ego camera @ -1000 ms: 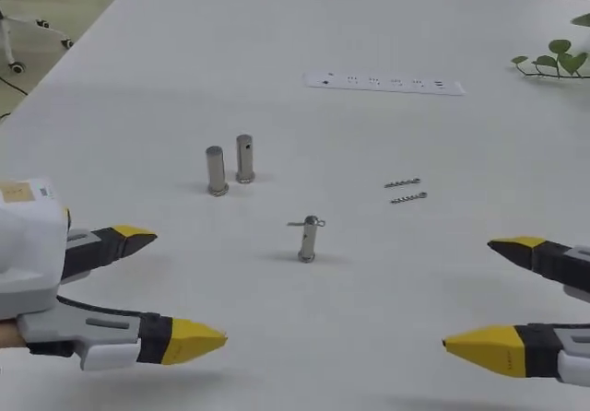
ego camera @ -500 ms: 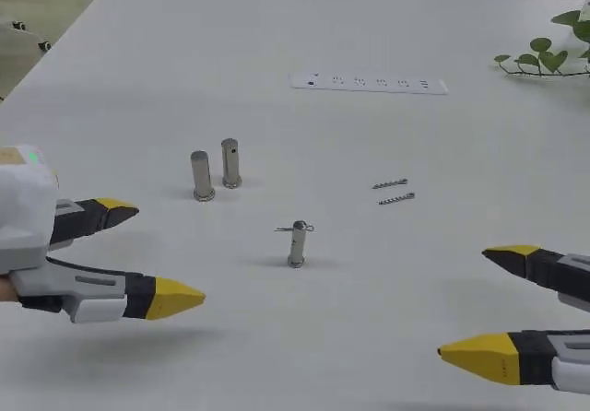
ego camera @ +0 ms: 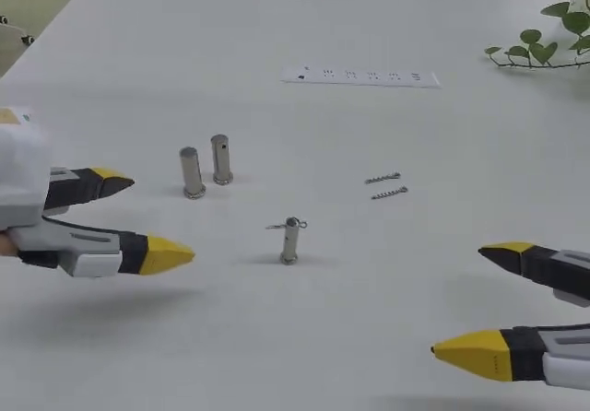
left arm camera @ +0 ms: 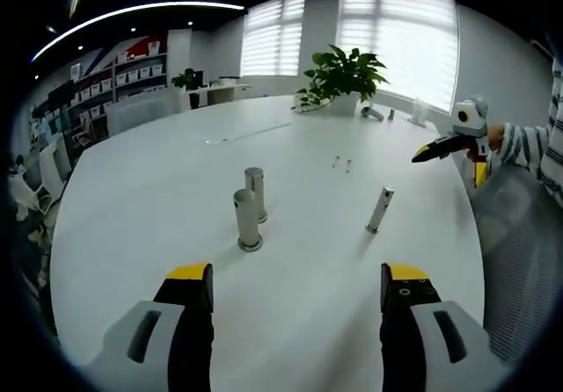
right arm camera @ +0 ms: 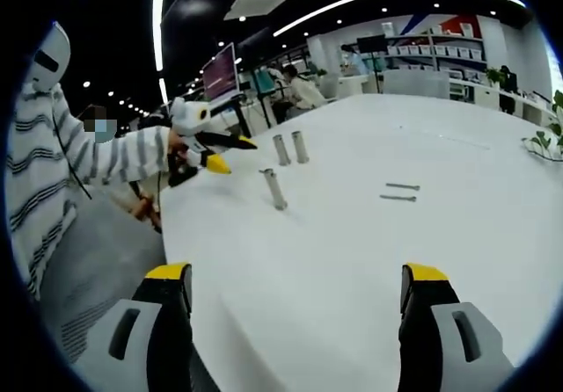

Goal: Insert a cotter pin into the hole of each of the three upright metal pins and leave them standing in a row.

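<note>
Three upright metal pins stand on the white table (ego camera: 304, 337). Two bare ones stand side by side, the left pin (ego camera: 191, 172) and its neighbour (ego camera: 220, 159). The third pin (ego camera: 290, 240) stands apart nearer me, with a cotter pin (ego camera: 284, 226) through its hole. Two loose cotter pins (ego camera: 385, 186) lie to the right. My left gripper (ego camera: 147, 217) is open at the left, short of the pair (left arm camera: 249, 216). At the lower right my right gripper (ego camera: 479, 300) is open and holds nothing; it faces the third pin (right arm camera: 276, 189).
A white power strip (ego camera: 360, 76) lies across the far middle of the table. Leafy plant sprigs (ego camera: 544, 42) reach in at the far right. A person's striped sleeve (right arm camera: 97, 159) shows behind the left gripper (right arm camera: 207, 150).
My left gripper has risen and moved toward the two bare pins. The head camera has shifted, so the whole scene sits a little to the left. The right gripper has barely moved.
</note>
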